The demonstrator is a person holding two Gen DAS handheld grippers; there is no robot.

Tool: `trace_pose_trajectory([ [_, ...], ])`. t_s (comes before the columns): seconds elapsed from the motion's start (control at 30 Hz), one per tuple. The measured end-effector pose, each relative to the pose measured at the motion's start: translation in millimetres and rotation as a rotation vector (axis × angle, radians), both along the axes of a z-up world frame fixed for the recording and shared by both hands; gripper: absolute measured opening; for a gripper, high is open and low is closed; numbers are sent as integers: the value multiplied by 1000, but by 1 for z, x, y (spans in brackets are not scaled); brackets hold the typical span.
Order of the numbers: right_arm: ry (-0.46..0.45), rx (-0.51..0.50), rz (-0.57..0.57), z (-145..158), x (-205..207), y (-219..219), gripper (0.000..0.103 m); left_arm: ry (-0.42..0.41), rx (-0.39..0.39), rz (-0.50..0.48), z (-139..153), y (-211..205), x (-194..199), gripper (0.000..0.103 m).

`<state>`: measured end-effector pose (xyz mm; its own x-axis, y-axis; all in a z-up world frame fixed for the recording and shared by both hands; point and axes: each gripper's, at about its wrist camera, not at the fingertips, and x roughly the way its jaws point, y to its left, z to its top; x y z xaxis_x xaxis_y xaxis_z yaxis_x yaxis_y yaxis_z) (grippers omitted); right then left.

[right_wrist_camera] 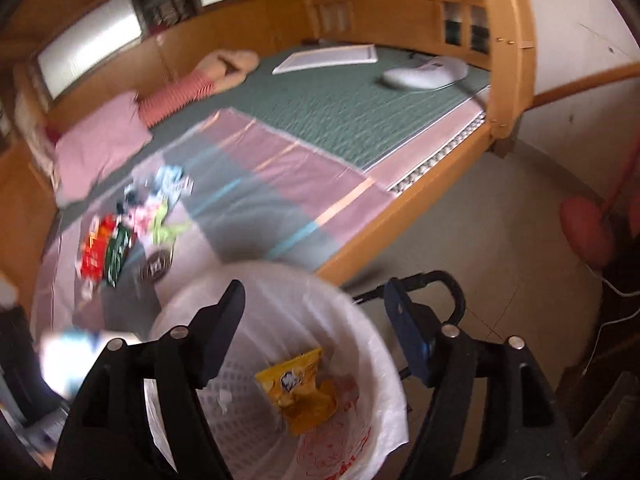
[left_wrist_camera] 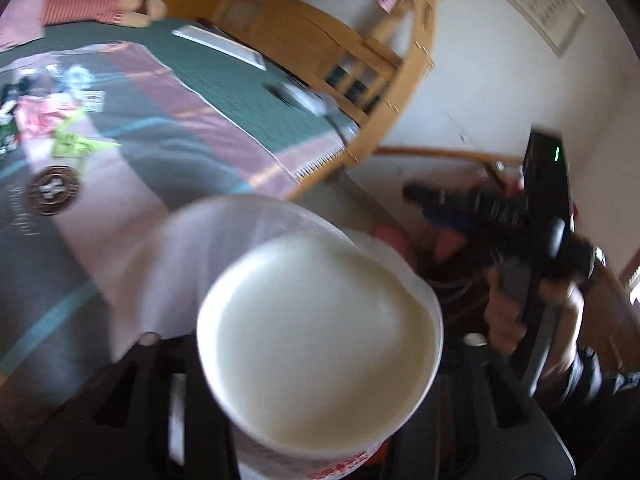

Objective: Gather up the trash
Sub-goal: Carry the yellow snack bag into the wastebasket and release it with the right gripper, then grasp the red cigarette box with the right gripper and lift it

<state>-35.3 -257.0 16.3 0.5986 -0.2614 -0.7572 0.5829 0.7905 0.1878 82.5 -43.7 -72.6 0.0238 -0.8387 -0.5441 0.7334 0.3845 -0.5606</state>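
Observation:
A bin with a white bag liner point(right_wrist_camera: 360, 320) stands on the floor by the bed, and a yellow snack bag point(right_wrist_camera: 298, 390) lies inside it. My right gripper point(right_wrist_camera: 316, 292) hangs over the bin's mouth with its jaws apart and nothing between them. In the left wrist view a white paper cup point(left_wrist_camera: 320, 332) fills the space between the fingers of my left gripper point(left_wrist_camera: 316, 380), its round end towards the camera. The cup hides the fingertips, and the jaws stand wide. The bin's liner rim point(left_wrist_camera: 248, 208) shows behind the cup. Several wrappers point(right_wrist_camera: 120, 236) lie piled on the bed mat point(left_wrist_camera: 48, 120).
A wooden bed frame point(right_wrist_camera: 512, 60) borders the mat. On the bed lie a striped plush toy point(right_wrist_camera: 180, 92), a pink pillow point(right_wrist_camera: 100, 148), a white board point(right_wrist_camera: 328, 60) and a white device point(right_wrist_camera: 424, 74). A red object point(right_wrist_camera: 586, 232) and cables sit on the tiled floor at the right.

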Motion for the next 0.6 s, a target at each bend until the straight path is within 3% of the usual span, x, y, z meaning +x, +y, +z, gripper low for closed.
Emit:
trace_pose_trajectory([
  [0.03, -5, 0, -9, 2, -2, -3, 74, 0, 18, -14, -3, -8, -4, 95],
  [0.07, -9, 2, -14, 2, -3, -6, 74, -7, 28, 0, -4, -13, -6, 99],
  [0.17, -23, 16, -27, -1, -3, -4, 74, -15, 35, 65, -1, -4, 6, 99],
  [0.27, -32, 44, -20, 0, 4, 2, 74, -27, 7, 203, 21, 41, 36, 99],
  [0.33, -29, 59, 12, 5, 20, 13, 74, -124, 92, 373, 39, 76, 59, 99],
  [0.4, -28, 92, 80, 7, 45, 33, 74, -221, 280, 598, 51, 116, 88, 99],
  [0.47, -41, 118, 172, 7, 79, 65, 74, -232, 473, 801, 51, 162, 120, 99],
  [0.53, -56, 129, 284, 3, 122, 112, 74, -201, 514, 950, 48, 211, 138, 99],
  [0.6, -67, 139, 369, -5, 162, 155, 74, -151, 463, 1065, 35, 264, 145, 99],
])
